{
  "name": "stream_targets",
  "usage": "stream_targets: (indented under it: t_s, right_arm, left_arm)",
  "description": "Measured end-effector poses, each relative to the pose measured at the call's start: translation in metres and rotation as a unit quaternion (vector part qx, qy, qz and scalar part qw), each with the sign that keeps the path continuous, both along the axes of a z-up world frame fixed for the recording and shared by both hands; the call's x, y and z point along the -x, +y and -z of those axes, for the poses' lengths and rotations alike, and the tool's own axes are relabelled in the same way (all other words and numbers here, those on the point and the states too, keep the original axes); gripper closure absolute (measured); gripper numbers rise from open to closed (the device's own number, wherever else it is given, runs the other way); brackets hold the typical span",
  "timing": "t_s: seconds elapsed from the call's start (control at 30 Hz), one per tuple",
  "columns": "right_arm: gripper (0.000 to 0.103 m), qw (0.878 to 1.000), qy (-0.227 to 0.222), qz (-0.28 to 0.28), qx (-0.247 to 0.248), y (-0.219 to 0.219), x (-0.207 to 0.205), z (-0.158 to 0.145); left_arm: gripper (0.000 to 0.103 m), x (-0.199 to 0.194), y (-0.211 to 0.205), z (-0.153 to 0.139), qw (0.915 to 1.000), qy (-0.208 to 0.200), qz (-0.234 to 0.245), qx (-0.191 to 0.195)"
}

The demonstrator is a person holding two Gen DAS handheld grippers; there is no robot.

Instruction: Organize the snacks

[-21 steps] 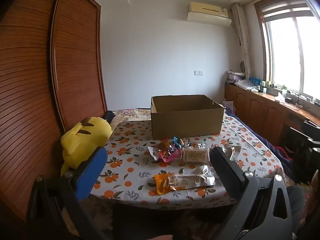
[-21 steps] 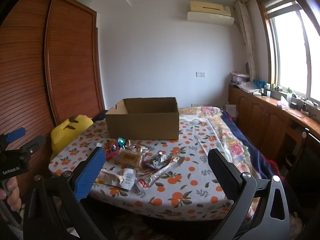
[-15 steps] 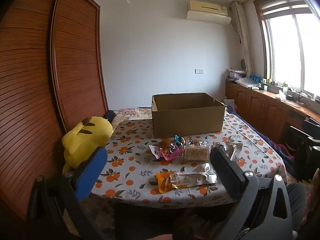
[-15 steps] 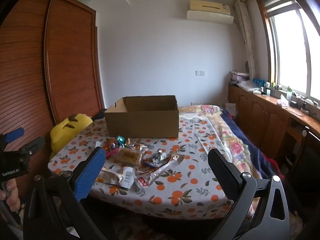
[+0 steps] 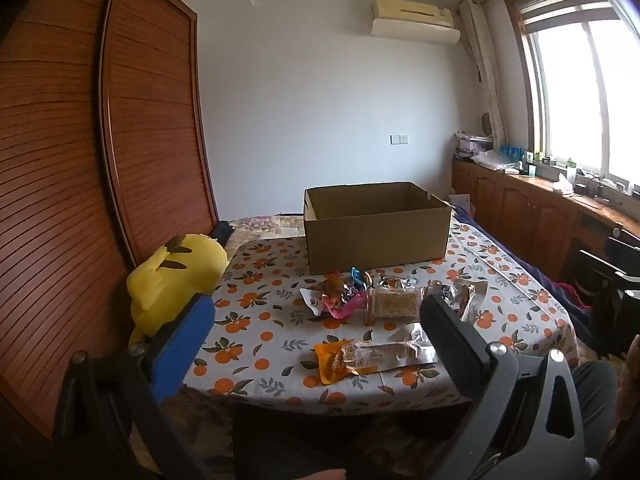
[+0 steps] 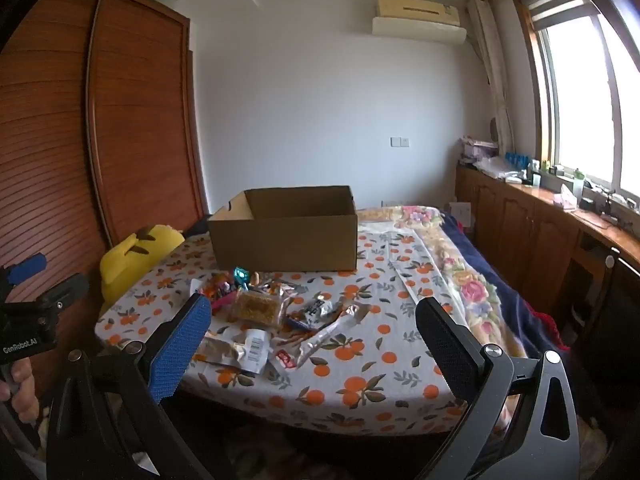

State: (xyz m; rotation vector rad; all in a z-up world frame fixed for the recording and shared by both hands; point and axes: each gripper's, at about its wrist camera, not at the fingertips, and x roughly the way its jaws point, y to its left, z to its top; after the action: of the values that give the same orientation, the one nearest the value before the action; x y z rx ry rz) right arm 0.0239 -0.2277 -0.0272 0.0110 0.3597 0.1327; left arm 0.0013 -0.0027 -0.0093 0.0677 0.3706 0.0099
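Note:
Several snack packets lie in a loose pile on the orange-print cloth [image 5: 256, 320]: an orange packet [image 5: 340, 360], a clear pack of brown bars [image 5: 394, 304], a pink wrapper [image 5: 344, 300]. The pile also shows in the right wrist view [image 6: 256, 308], with a silver packet [image 6: 332, 330]. An open cardboard box [image 5: 376, 228] [image 6: 286, 234] stands behind the pile. My left gripper [image 5: 316, 316] is open and empty, short of the table's near edge. My right gripper [image 6: 314, 322] is open and empty, also short of the edge.
A yellow plush toy [image 5: 176, 276] [image 6: 136, 254] leans at the table's left side by the wooden wardrobe [image 5: 100, 160]. A floral blanket [image 6: 460, 276] covers the right side. Cabinets [image 5: 520, 208] run under the window at right.
Both grippers have risen slightly and drifted a little toward the table; the snacks and box sit lower in the views. Nothing was grasped.

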Motion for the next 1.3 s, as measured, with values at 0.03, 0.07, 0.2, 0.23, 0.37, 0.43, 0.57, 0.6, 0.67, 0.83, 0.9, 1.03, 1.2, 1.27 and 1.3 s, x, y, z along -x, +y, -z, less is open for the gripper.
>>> stream_targets:
  t_s: [0.03,0.07,0.2,0.23,0.37,0.43,0.57,0.6,0.67,0.83,0.9,1.03,1.2,1.27,1.3]
  right_arm:
    - [0.0,1.0,0.0,0.0,0.0,-0.0003,-0.0004,-0.0005]
    - [0.0,1.0,0.001,0.001,0.0,-0.0003,-0.0007,-0.0005]
    - [0.0,1.0,0.002,0.0,-0.001,-0.0007,-0.0002,-0.0014]
    - [0.0,1.0,0.002,0.0,-0.001,-0.0012,-0.0006,-0.0021]
    - [0.0,1.0,0.003,-0.002,-0.002,-0.0012,0.0008,0.0012]
    - [0.0,1.0,0.002,-0.002,-0.002,-0.0003,0.0019,0.0017]
    - [0.0,1.0,0.003,-0.002,-0.003,-0.0013,0.0002,-0.0008]
    - [0.0,1.0,0.003,-0.002,-0.002,-0.0009,0.0012,-0.0007]
    - [0.0,1.0,0.003,0.0,-0.003,-0.0039,-0.0001,-0.0006]
    - [0.0,1.0,0.002,0.001,-0.003,-0.0035,-0.0006,-0.0014]
    - [0.0,1.0,0.002,0.001,-0.003,-0.0035,-0.0004,-0.001]
    - [0.0,1.0,0.001,0.001,-0.003,-0.0034,-0.0004,-0.0008]
    - [0.0,1.0,0.002,0.001,-0.003,-0.0036,-0.0007,-0.0022]
    - [0.0,1.0,0.002,0.001,-0.003,-0.0037,-0.0004,-0.0024]
    - [0.0,1.0,0.001,0.001,-0.003,-0.0036,-0.0003,-0.0022]
  left_arm:
    - [0.0,0.0,0.0,-0.0002,1.0,0.0,0.0,0.0]
    - [0.0,-0.0002,0.0003,0.0002,1.0,-0.001,0.0,0.0]
    - [0.0,0.0,-0.0005,-0.001,1.0,-0.001,0.0,-0.001]
    - [0.0,0.0001,-0.0005,-0.0011,1.0,-0.001,0.0,-0.001]
    - [0.0,0.0001,-0.0008,-0.001,1.0,-0.001,0.0,-0.001]
    - [0.0,0.0001,-0.0013,-0.001,1.0,-0.001,0.0,-0.001]
    - [0.0,0.0007,-0.0014,-0.0029,1.0,-0.003,0.001,0.001]
    - [0.0,0.0008,-0.0012,-0.0035,1.0,-0.003,0.002,0.002]
    - [0.0,0.0014,-0.0011,-0.0046,1.0,-0.003,0.002,0.002]
    - [0.0,0.0012,-0.0013,-0.0053,1.0,-0.002,0.002,0.002]
    - [0.0,0.0017,-0.0017,-0.0048,1.0,-0.003,0.001,0.001]
    - [0.0,0.0014,-0.0014,-0.0044,1.0,-0.003,0.002,0.002]
    - [0.0,0.0025,-0.0012,-0.0057,1.0,-0.004,0.002,0.002]
    - [0.0,0.0026,-0.0013,-0.0063,1.0,-0.005,0.002,0.001]
    - [0.0,0.0025,-0.0012,-0.0063,1.0,-0.004,0.002,0.001]
